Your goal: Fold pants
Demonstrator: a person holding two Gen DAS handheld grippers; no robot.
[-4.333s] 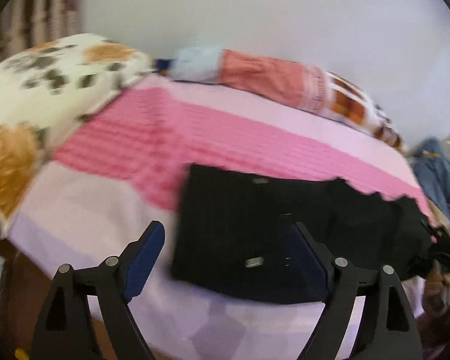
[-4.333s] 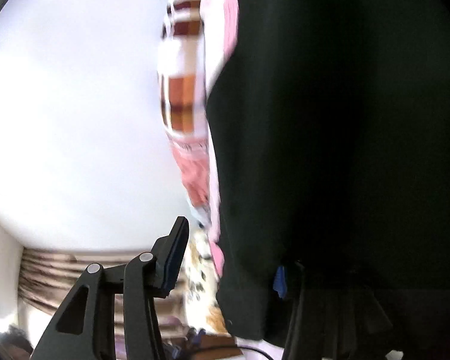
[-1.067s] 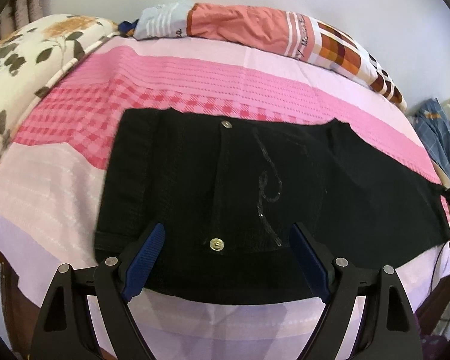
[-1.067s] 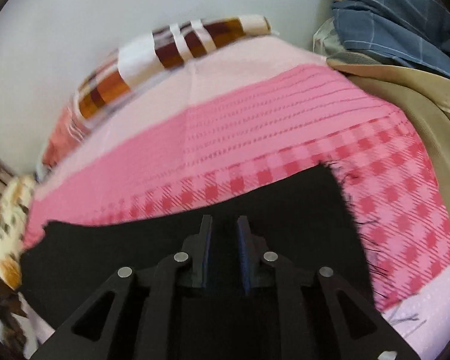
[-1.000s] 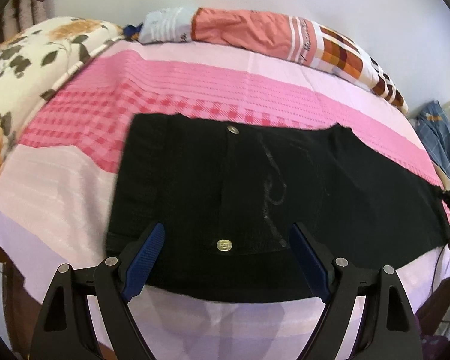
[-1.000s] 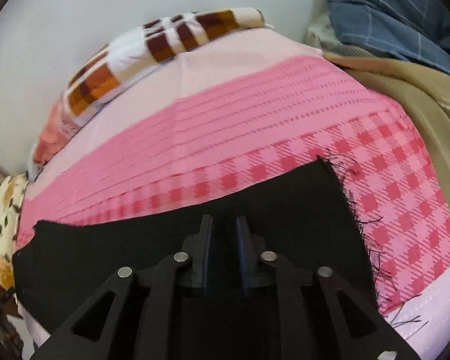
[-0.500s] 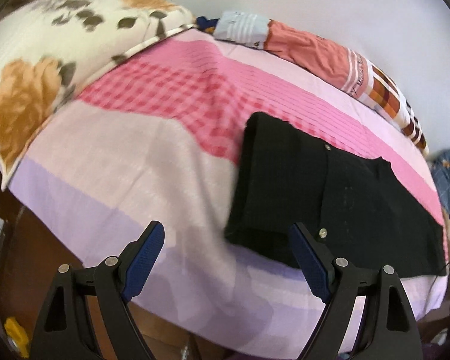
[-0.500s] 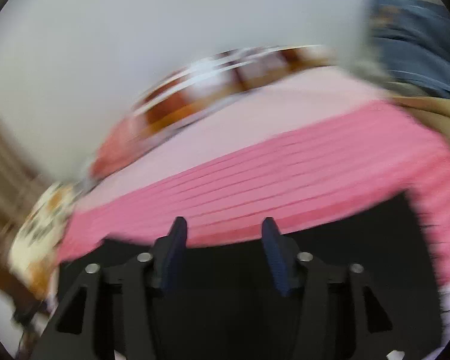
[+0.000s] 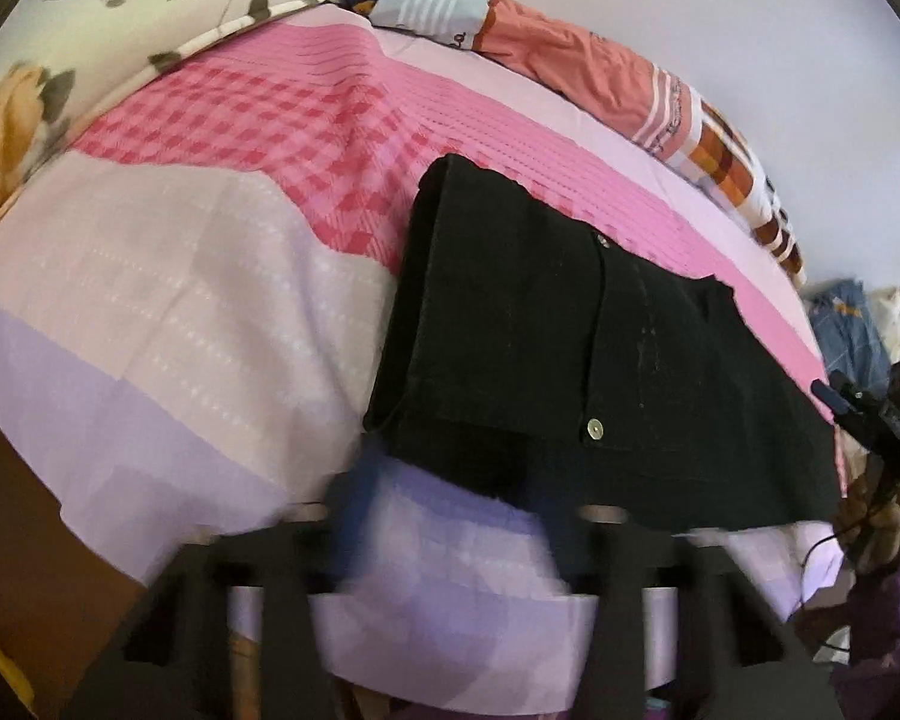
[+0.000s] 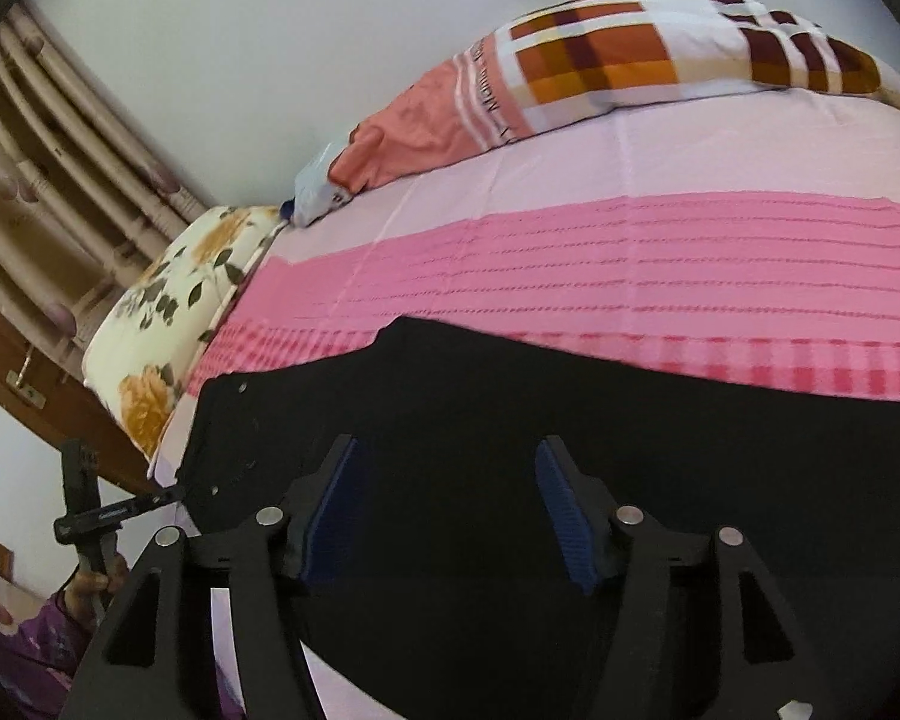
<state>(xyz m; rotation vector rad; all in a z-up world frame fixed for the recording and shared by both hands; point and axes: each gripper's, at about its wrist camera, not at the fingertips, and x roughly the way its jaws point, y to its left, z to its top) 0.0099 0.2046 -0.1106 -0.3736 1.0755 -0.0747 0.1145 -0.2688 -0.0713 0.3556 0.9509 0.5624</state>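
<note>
1. The black pants [image 9: 570, 360] lie flat across the bed [image 9: 180, 312], on its pink checked and lilac cover, with the waist end toward the floral pillow [image 9: 120, 12] and the legs running off toward my right.
2. Two metal buttons show along a seam of the pants in my left view, one near the far edge and one near the near edge.
3. My left hand-held gripper [image 9: 450, 516] hangs over the near edge of the bed at the waist corner of the pants (this view is smeared with motion). Its jaws have just been closing, and lilac sheet shows between the fingers; whether the right finger touches the dark cloth I cannot tell.
4. My right hand-held gripper [image 10: 450, 498] sits low over the middle of the pants. Its jaws have just been opening, and they stand apart with the blue pads [image 10: 561, 516] clear of the fabric, so nothing is gripped.
5. A long orange and checked pillow [image 10: 600, 72] lies along the wall at the far side of the bed.
6. In my right view my left hand-held gripper shows small at the lower left, its tip at the waist corner of the pants.
</note>
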